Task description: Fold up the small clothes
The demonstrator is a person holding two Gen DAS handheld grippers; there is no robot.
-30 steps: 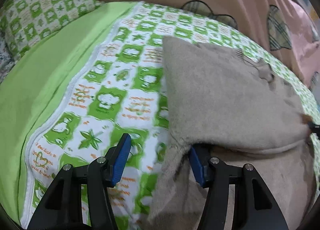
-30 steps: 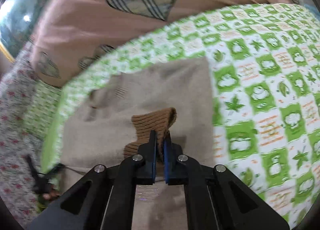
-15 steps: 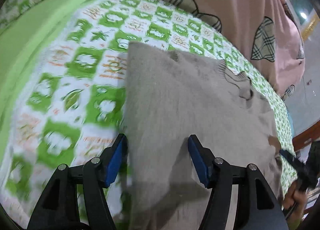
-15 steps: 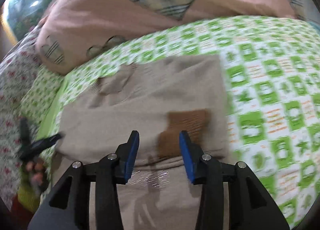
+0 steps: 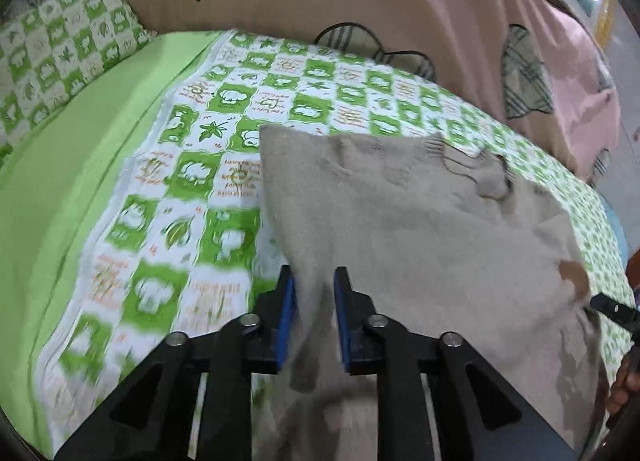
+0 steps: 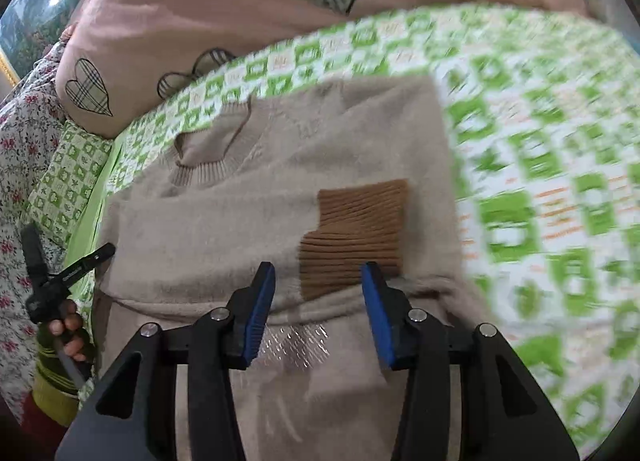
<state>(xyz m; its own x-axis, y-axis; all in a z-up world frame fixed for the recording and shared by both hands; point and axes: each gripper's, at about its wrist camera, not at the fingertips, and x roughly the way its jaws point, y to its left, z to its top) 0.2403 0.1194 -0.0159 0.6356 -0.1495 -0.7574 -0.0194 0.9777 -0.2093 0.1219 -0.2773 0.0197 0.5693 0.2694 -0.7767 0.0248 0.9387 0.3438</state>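
A small beige sweater [image 5: 420, 221] lies on the green-and-white patterned bed sheet [image 5: 192, 189], its sleeves folded in over the body. In the right wrist view the sweater [image 6: 280, 189] shows its ribbed neckline at the far left and a brown ribbed cuff [image 6: 356, 233] lying flat on top. My left gripper [image 5: 314, 289] is closing on the sweater's left edge, with fabric between the narrowed blue pads. My right gripper [image 6: 318, 289] is open and empty, hovering just in front of the brown cuff.
A pink quilt with plaid hearts [image 5: 360, 1] is heaped along the back of the bed. A green checked pillow [image 5: 60, 49] lies at the far left. The plain green sheet [image 5: 60, 189] runs along the left. The other gripper and hand [image 6: 56, 293] show at the left edge.
My right gripper let go of the brown cuff, which now lies flat, and opened wide. My left gripper moved onto the sweater's left edge and narrowed its jaws around the fabric.
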